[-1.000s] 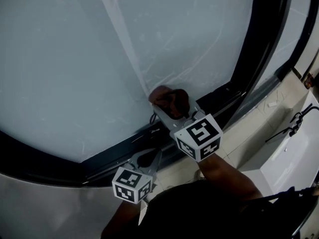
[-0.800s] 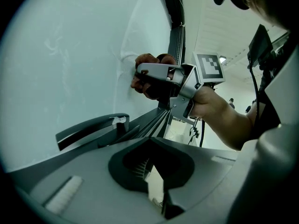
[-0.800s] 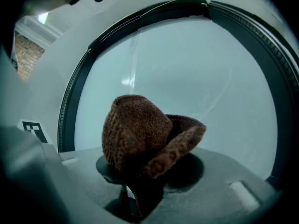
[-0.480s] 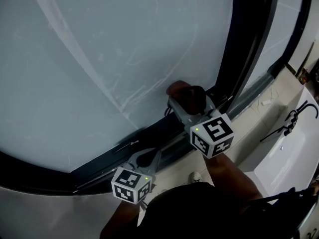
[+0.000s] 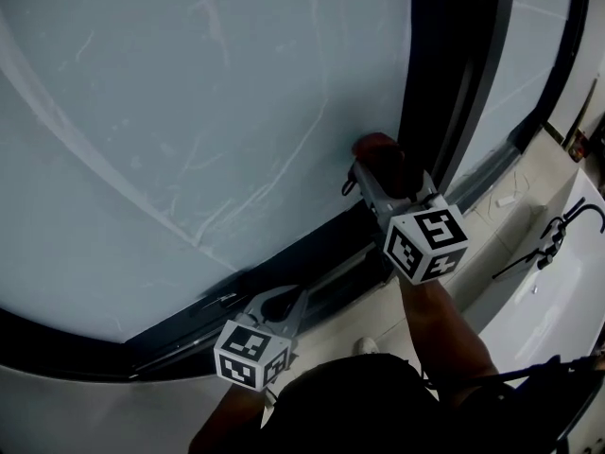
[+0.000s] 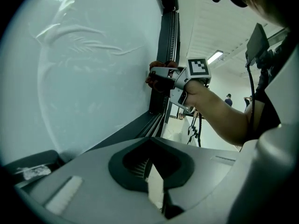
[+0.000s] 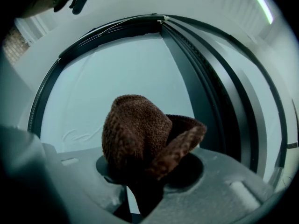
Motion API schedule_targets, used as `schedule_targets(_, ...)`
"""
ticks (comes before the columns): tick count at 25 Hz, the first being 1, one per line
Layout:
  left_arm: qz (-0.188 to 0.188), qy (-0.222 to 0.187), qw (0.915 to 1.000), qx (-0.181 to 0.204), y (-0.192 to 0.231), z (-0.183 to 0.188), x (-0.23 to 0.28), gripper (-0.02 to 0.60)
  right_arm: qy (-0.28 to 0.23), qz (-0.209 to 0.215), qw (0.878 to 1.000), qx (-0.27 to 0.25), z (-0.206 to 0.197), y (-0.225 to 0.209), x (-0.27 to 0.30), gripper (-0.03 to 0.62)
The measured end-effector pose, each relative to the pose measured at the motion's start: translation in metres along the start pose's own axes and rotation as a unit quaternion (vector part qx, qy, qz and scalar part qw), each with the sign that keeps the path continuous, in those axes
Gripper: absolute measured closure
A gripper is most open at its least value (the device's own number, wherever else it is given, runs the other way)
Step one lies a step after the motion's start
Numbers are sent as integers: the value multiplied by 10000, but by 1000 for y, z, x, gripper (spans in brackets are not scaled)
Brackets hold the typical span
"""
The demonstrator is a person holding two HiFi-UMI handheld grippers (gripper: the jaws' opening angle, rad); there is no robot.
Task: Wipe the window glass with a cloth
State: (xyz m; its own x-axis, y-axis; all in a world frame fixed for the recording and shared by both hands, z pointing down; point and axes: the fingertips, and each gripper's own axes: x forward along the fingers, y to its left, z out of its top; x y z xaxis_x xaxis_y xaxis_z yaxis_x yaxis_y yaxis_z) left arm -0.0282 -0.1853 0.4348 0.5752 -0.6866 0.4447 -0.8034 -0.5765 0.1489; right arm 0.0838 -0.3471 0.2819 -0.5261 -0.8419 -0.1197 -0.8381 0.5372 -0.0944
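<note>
You are clamping the soft, light cloth (image 7: 140,134) by its bunched middle in your right gripper (image 5: 378,173) at four o'clock on the glass (image 5: 189,112), your left gripper (image 5: 279,303) hanging closed, empty.

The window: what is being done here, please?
A person is wiping the window glass. The right gripper is shut on a brown cloth, held against the glass beside the dark frame, near the lower corner. The left gripper is shut and empty, held lower, away from the cloth.
</note>
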Motion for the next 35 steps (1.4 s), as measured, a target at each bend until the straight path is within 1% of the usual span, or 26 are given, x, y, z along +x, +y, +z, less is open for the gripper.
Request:
schedule_targets(6,46,45,10000,25,-5,9,17,565,-170,-151,9997,-33,16,-29,7,456)
schedule_targets(16,128,34,9999,39,-8,18,29,565,-318,-84,9995,-17,31,-41,20,456)
schedule_targets(26,223,-59,9997,-79,-4,16,20,565,-180,-83,9997,-105,33,-34,26,456)
schedule_targets(35,269,-149,9994,-132,1,8,-1,565,-189,60,9996,-195,36,4,25,456)
